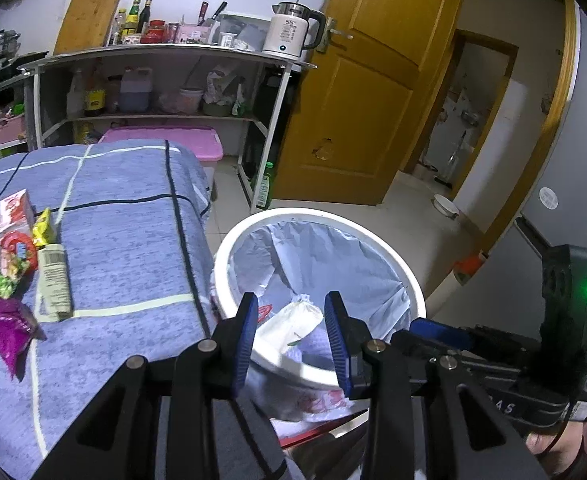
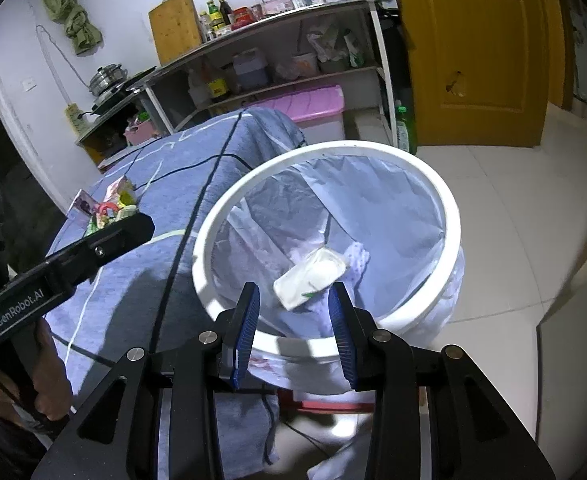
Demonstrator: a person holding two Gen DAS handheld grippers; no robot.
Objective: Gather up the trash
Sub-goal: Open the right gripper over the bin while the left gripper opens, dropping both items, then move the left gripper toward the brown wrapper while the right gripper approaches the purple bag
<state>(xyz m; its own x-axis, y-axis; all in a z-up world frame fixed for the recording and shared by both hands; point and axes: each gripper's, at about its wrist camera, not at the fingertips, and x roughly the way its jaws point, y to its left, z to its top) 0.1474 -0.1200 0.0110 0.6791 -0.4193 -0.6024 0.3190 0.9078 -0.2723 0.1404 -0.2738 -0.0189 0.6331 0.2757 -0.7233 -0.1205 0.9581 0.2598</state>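
1. Cramped kitchen-ish room, seen from the left wrist: metal shelf unit (image 1: 165, 80) with a kettle (image 1: 291, 32) at the far wall, wooden door (image 1: 373, 92) far right. A blue checked cloth (image 1: 125, 232) covers the table on the left, and a white bin (image 1: 321, 292) with a liner sits just beside its right edge. The left gripper (image 1: 291, 320) hangs over the bin's near rim, jaws apart with nothing between them. A white packet (image 1: 293, 324) lies down in the liner. More trash waits on the cloth at the left: a pale tube-like packet (image 1: 55, 280), a magenta wrapper (image 1: 9, 332), a green and red wrapper (image 1: 7, 264).

2. From the right wrist, same bin (image 2: 325, 252), closer. The right gripper (image 2: 293, 316) is also parted and empty above the near rim, white packet (image 2: 313, 276) resting inside.

3. Looks to me like a drop-off step is wrapping up. Next move probably means swinging back left to the pile and closing on one wrapper. They're flimsy and bunched up, so picking just one could be fiddly.
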